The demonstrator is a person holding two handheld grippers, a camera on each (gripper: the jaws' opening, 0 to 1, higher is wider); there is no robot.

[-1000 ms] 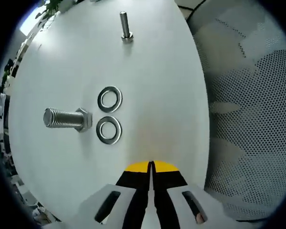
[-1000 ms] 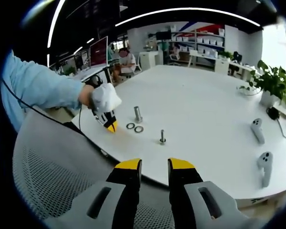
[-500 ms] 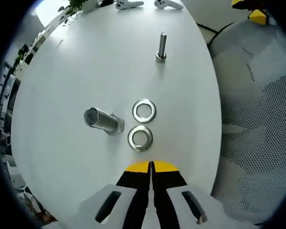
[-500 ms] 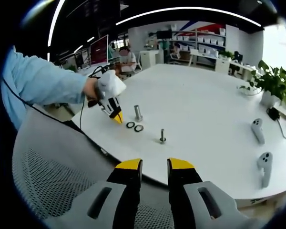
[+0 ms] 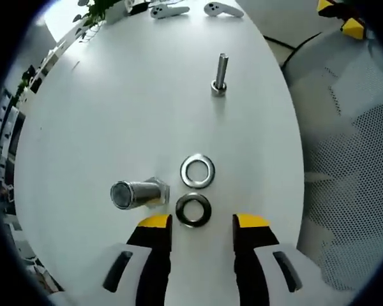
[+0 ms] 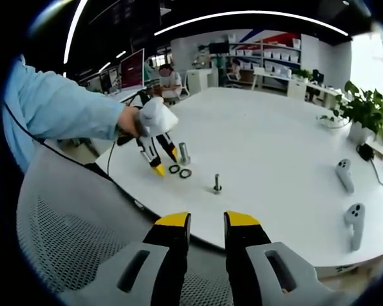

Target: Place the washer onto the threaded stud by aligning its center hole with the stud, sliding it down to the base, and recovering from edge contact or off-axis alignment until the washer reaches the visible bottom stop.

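Where jaws gape: flat steel washer [image 5: 193, 210].

I am working at a broad white table [image 6: 287, 146] that curves away from me. Below its near edge sits a grey mesh chair back [image 6: 70, 236], perforated all over. Two pale handheld controllers [image 6: 345, 173] lie on the table well to my right, one nearer the edge than the other. A leafy potted plant [image 6: 362, 111] stands at the far right corner. Behind the table I see white shelving [image 6: 268, 54] along the back wall, a screen with a red picture [image 6: 132, 69] to the left, and a seated person [image 6: 171, 80] beside it. Long curved light strips [image 6: 242, 14] run overhead.
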